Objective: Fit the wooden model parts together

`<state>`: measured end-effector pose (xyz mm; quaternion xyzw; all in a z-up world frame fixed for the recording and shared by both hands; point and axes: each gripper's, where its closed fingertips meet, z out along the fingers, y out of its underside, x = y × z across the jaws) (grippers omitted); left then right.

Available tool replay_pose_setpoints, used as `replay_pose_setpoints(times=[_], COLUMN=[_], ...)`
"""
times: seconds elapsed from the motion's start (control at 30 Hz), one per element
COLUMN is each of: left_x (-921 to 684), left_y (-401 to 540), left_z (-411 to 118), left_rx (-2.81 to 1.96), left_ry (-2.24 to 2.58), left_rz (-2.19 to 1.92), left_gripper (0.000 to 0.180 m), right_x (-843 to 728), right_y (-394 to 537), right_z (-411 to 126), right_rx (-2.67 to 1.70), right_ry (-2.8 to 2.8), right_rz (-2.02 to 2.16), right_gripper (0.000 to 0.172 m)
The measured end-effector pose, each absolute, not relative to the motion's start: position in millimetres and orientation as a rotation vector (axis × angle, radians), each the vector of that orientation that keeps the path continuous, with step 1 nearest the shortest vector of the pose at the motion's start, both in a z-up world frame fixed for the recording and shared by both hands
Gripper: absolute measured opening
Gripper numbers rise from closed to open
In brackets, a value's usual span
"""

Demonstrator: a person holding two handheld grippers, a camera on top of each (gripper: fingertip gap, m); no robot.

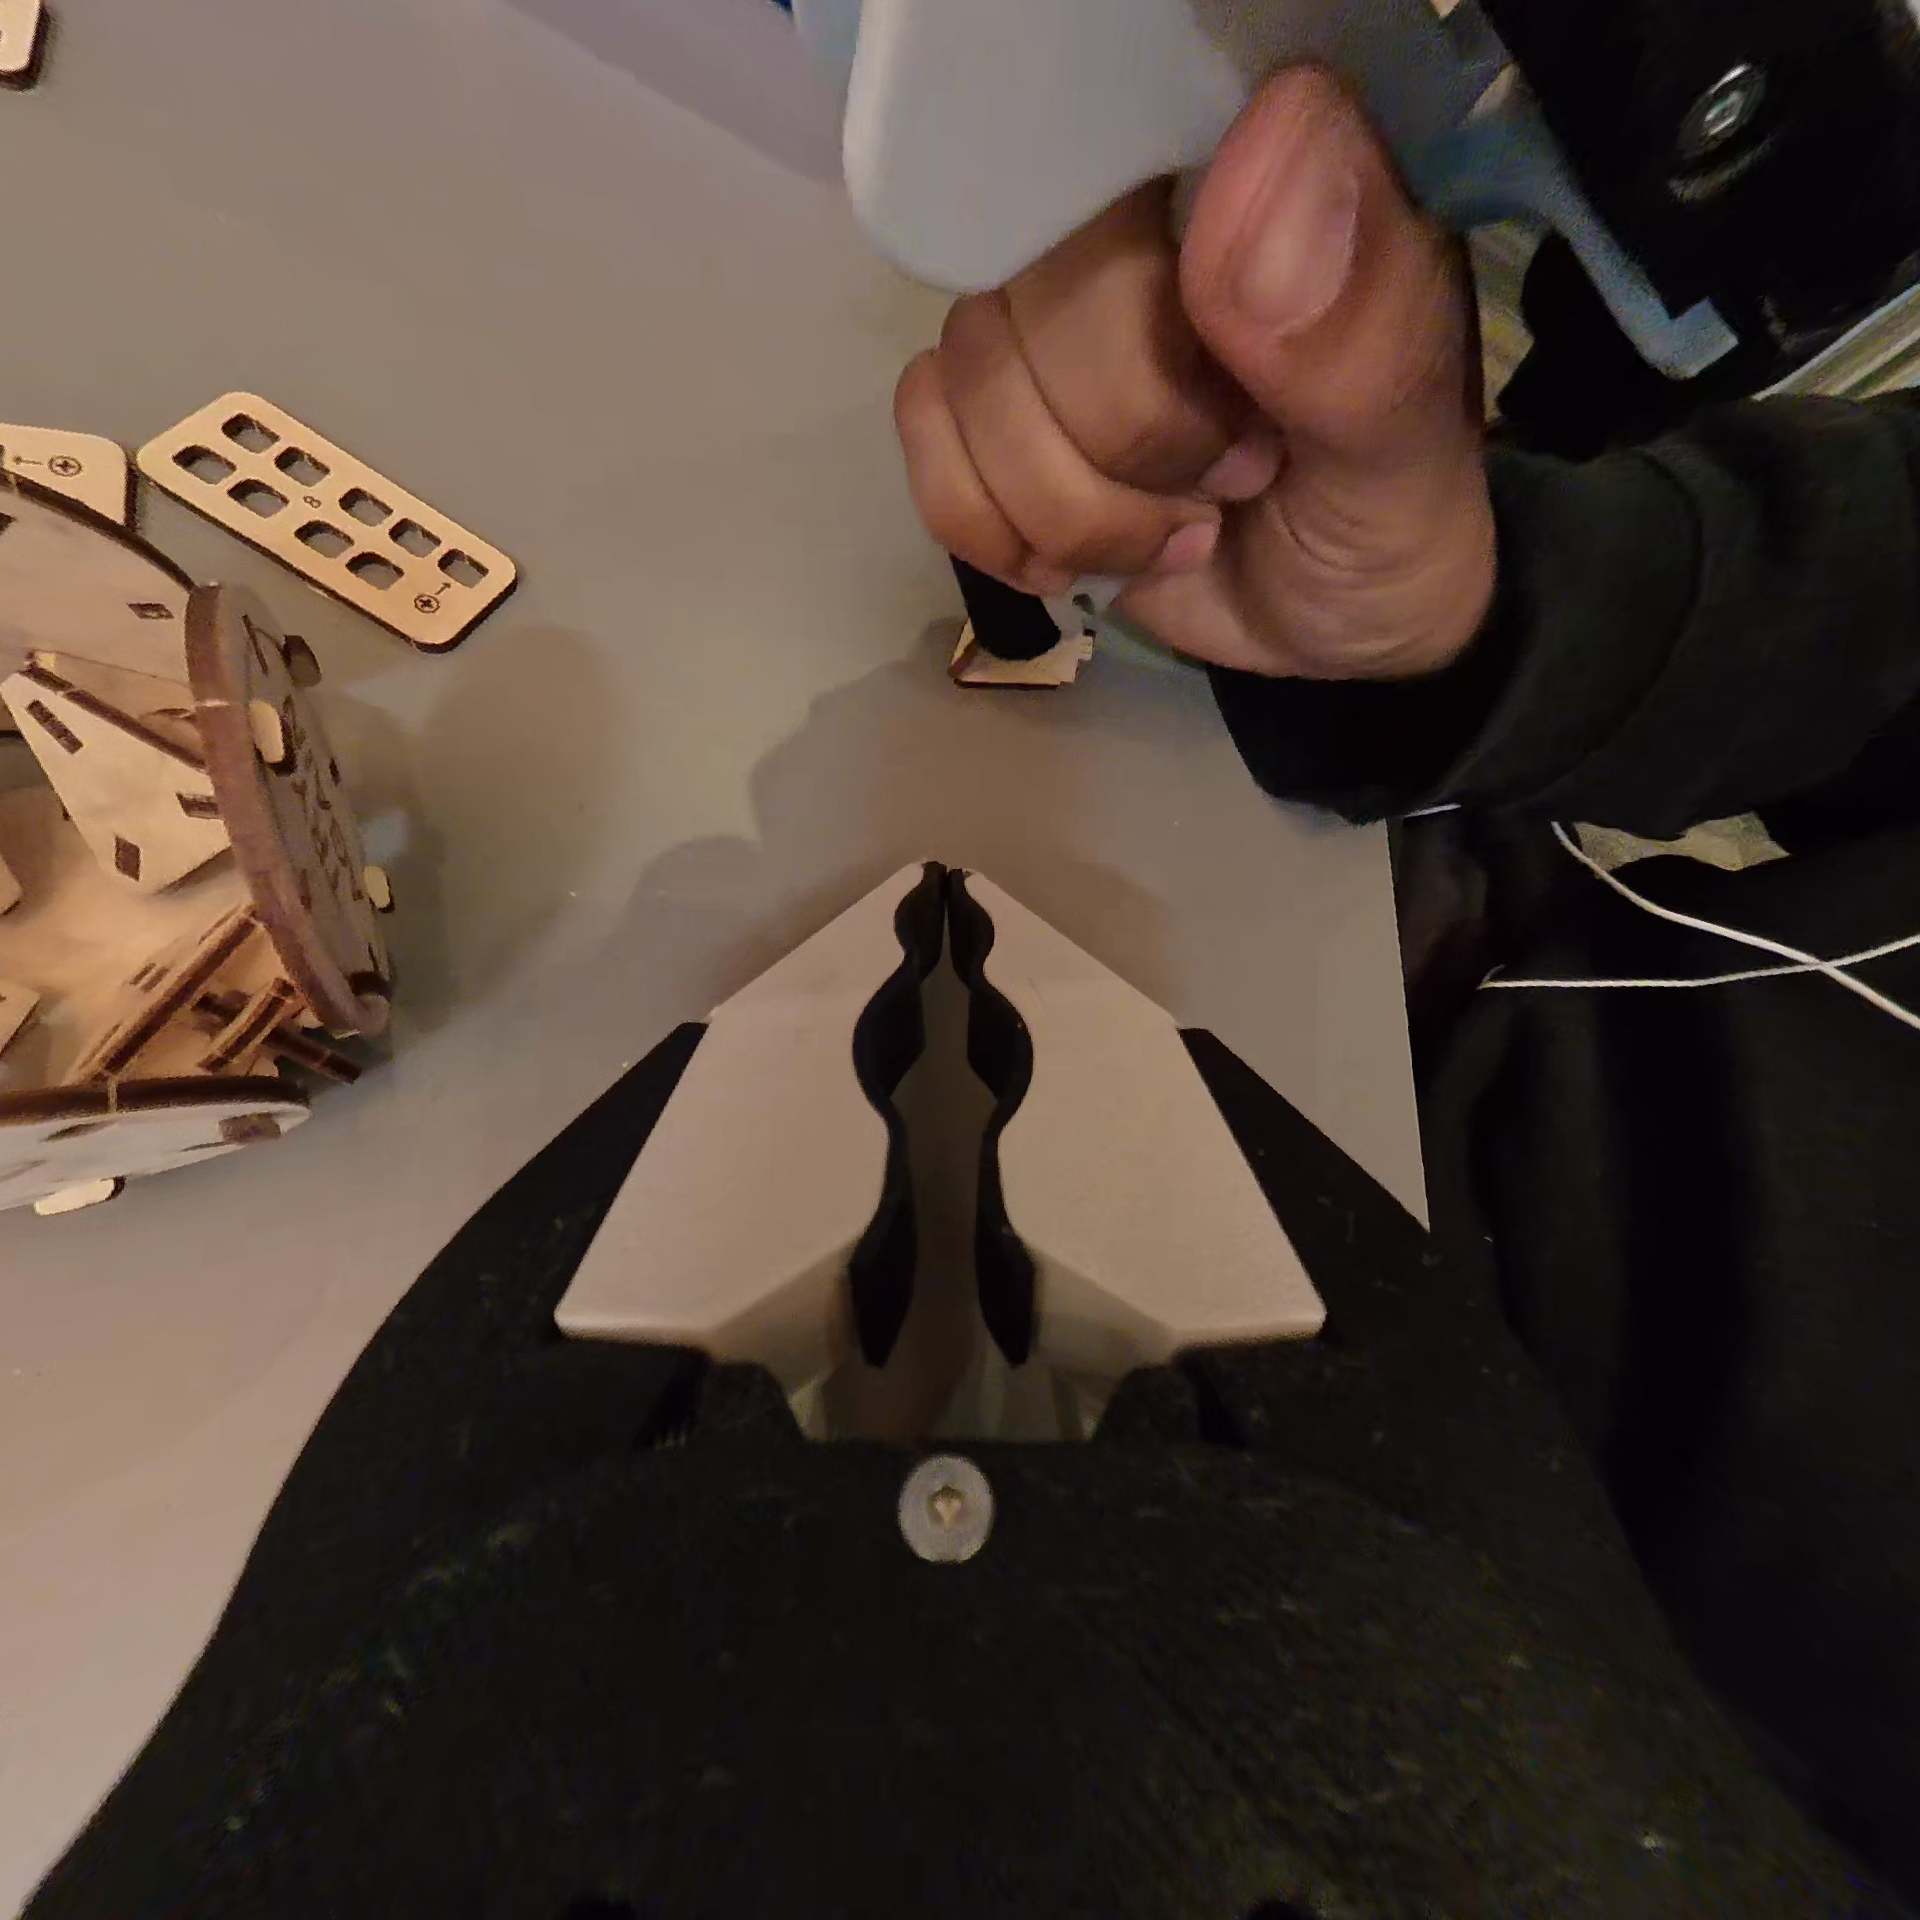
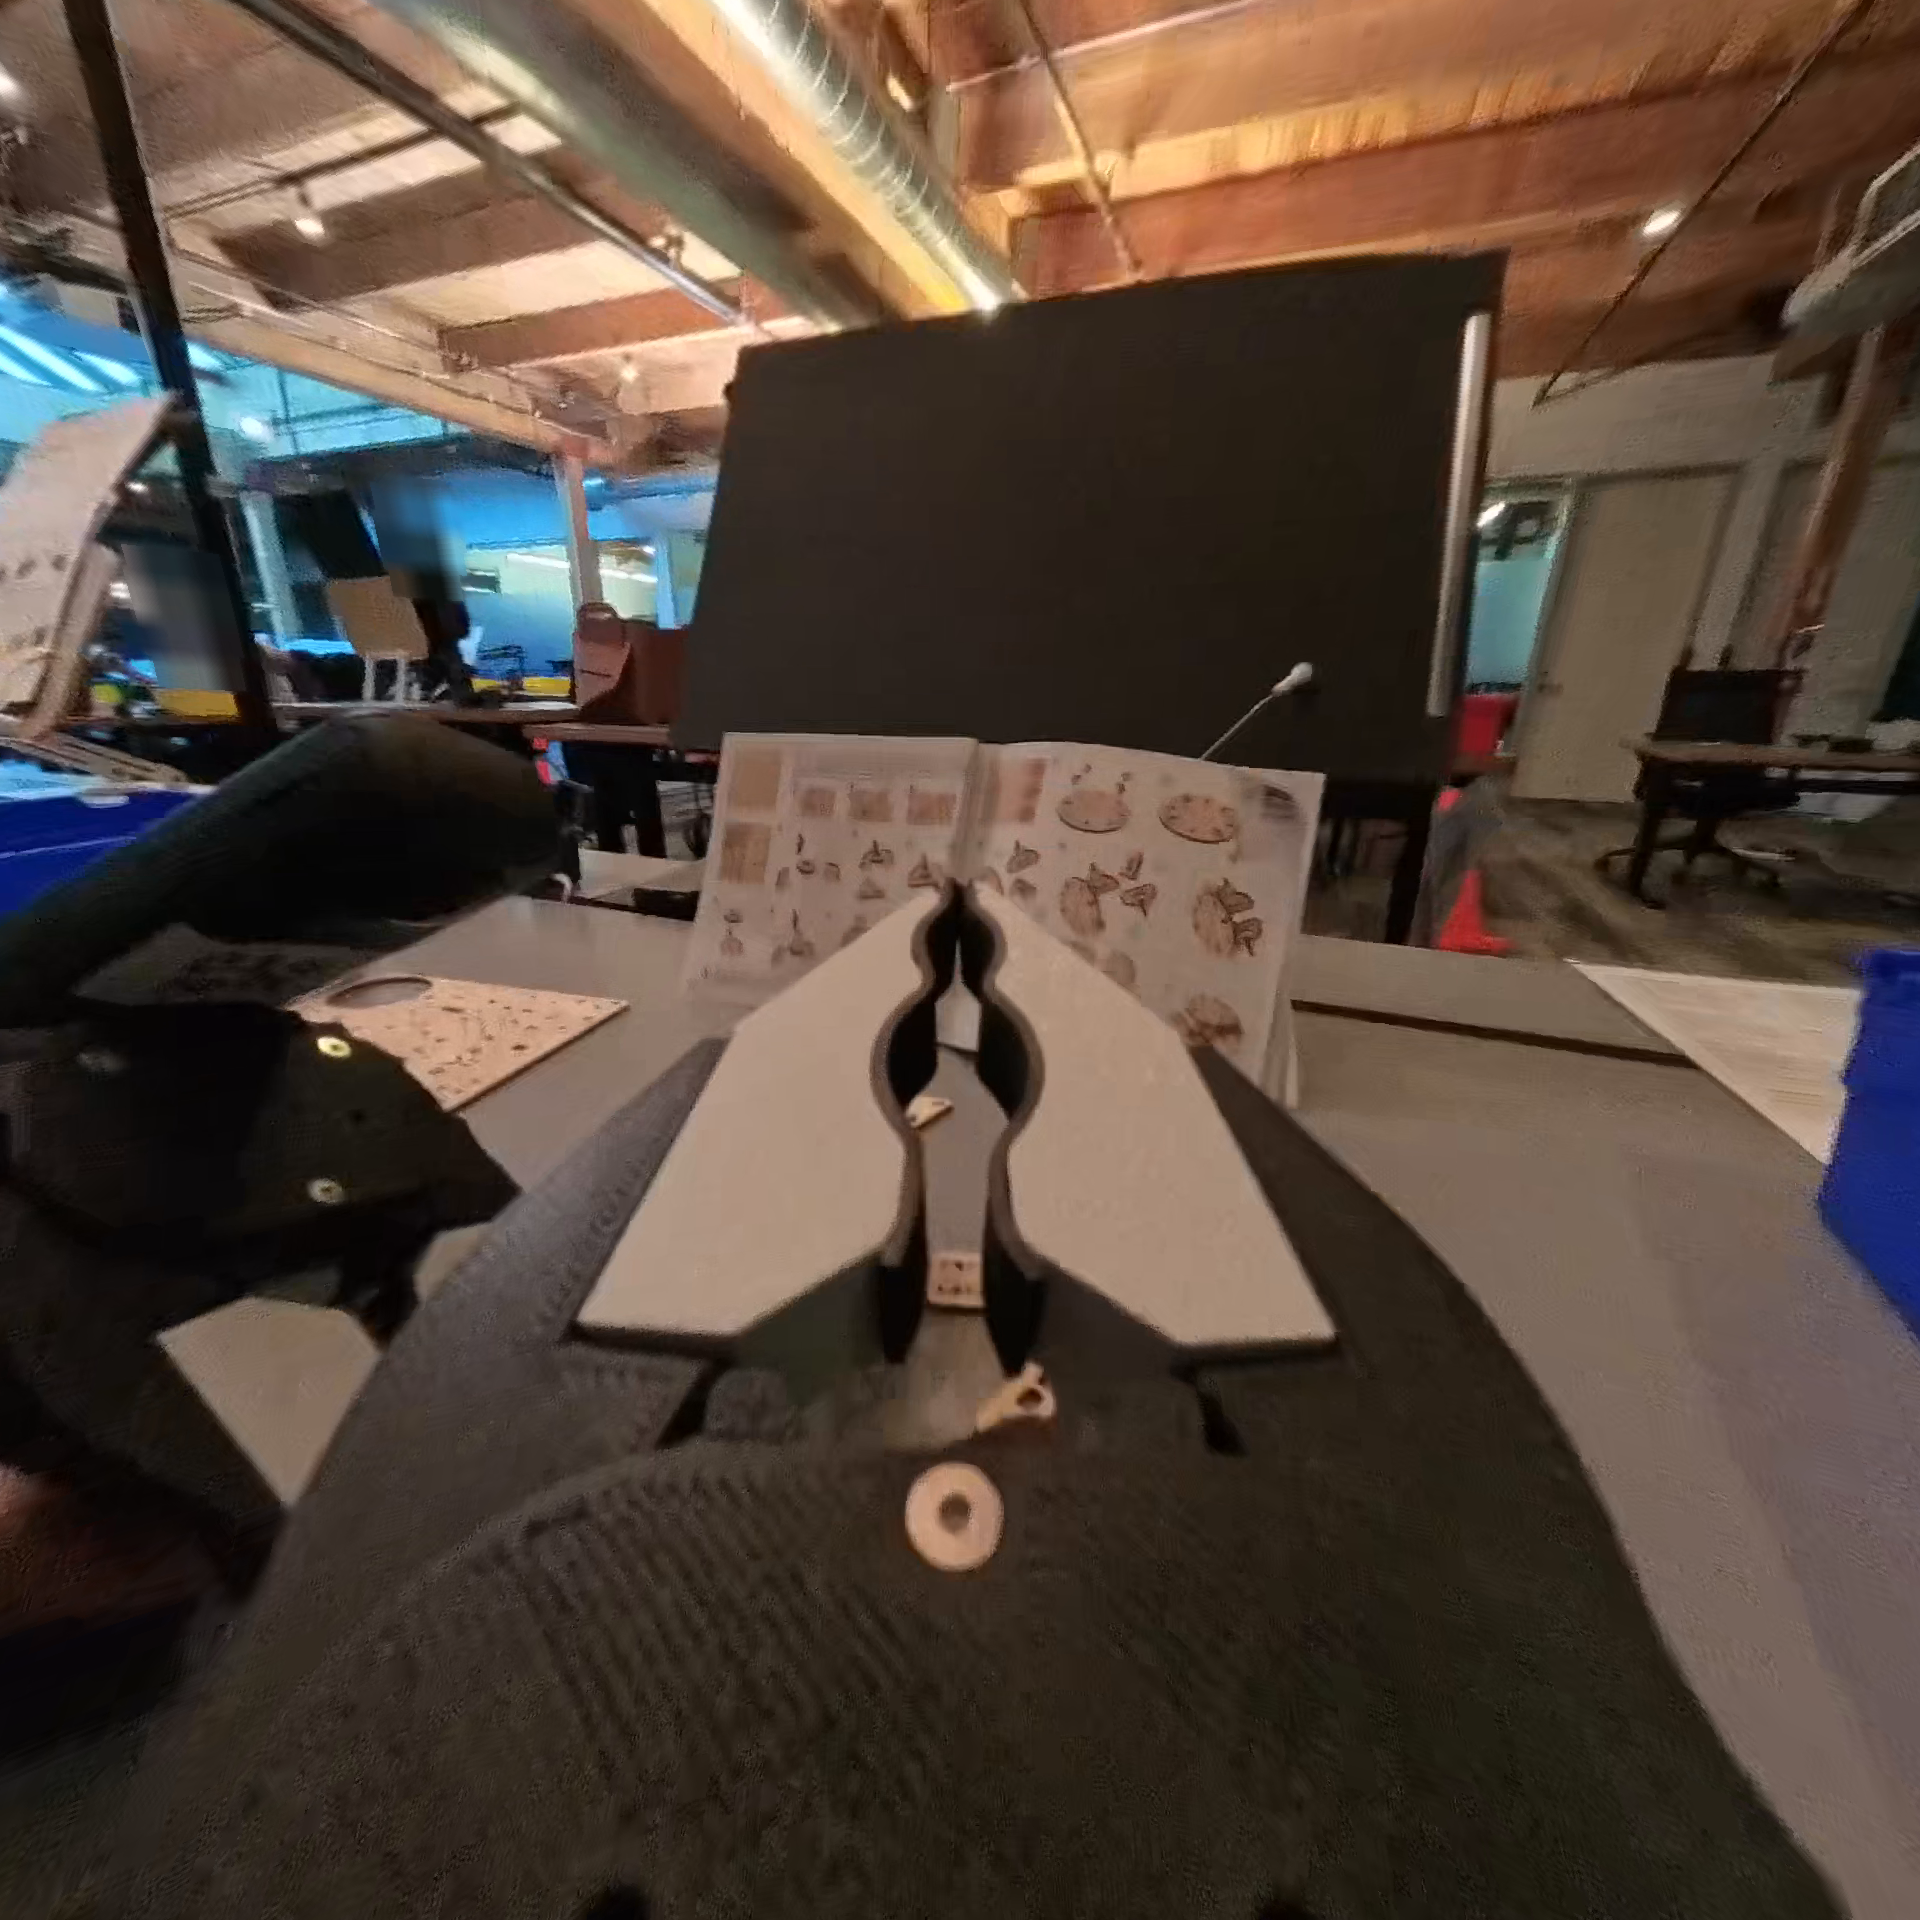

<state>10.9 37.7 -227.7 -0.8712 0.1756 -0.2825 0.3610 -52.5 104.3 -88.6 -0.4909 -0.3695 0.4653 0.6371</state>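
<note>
On the grey table (image 1: 623, 260), a half-built pale plywood model (image 1: 156, 862) stands at the left, with a slotted rectangular plywood plate (image 1: 327, 520) just beside it. The left gripper (image 1: 945, 878) hovers with its jaws closed on nothing. Beyond it, a hand (image 1: 1195, 436) presses a small plywood piece (image 1: 1013, 665). The right gripper (image 2: 964, 896), likewise closed and bare, faces an open instruction booklet (image 2: 1143, 862) propped against a black board (image 2: 1091, 499).

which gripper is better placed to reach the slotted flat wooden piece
Probably left: the shut left hand-held gripper hangs low over the grey table near the slotted flat wooden piece. The right view doesn't show it.
</note>
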Motion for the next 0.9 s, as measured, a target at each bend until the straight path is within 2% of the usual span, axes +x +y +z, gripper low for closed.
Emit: replay_pose_setpoints(times=[0.17,0.23,0.3,0.43,0.53,0.6,0.77,0.87,0.9], left_x=[10.7,10.9,11.0,10.8,11.2,11.5,11.5,11.9,12.2], left_y=[37.7,37.7,37.4,37.5,37.4,37.2,37.1,37.1,36.9], left_z=[-227.8,-227.5,-227.7,-227.8,-227.8,-228.2,-228.3,-228.5,-228.7], left_rx=[-2.245,-2.243,-2.245,-2.245,-2.244,-2.247,-2.248,-2.247,-2.249], left_ry=[0.45,0.449,0.451,0.448,0.451,0.456,0.454,0.457,0.46], left_rz=[-0.731,-0.736,-0.732,-0.735,-0.734,-0.727,-0.731,-0.73,-0.729], left_gripper=[0.0,0.0,0.0,0.0,0.0,0.0,0.0,0.0,0.0], right_x=[-43.5,-55.1,-57.7,-47.9,-57.4,-56.0,-31.5,-46.1,-44.8], right_y=[100.8,101.5,103.6,101.2,103.0,103.7,111.8,114.4,115.2], right_z=[-59.4,-87.1,-89.5,-59.8,-91.3,-90.9,-46.8,-90.9,-87.8], right_rx=[-1.058,-1.109,-1.13,-1.067,-1.127,-1.114,-1.047,-1.116,-1.108], right_ry=[-0.775,-0.849,-0.862,-0.799,-0.878,-0.898,-0.759,-0.878,-0.88], right_rz=[1.1,1.069,1.061,1.097,1.051,1.027,1.102,1.034,1.02], right_gripper=[0.0,0.0,0.0,0.0,0.0,0.0,0.0,0.0,0.0])
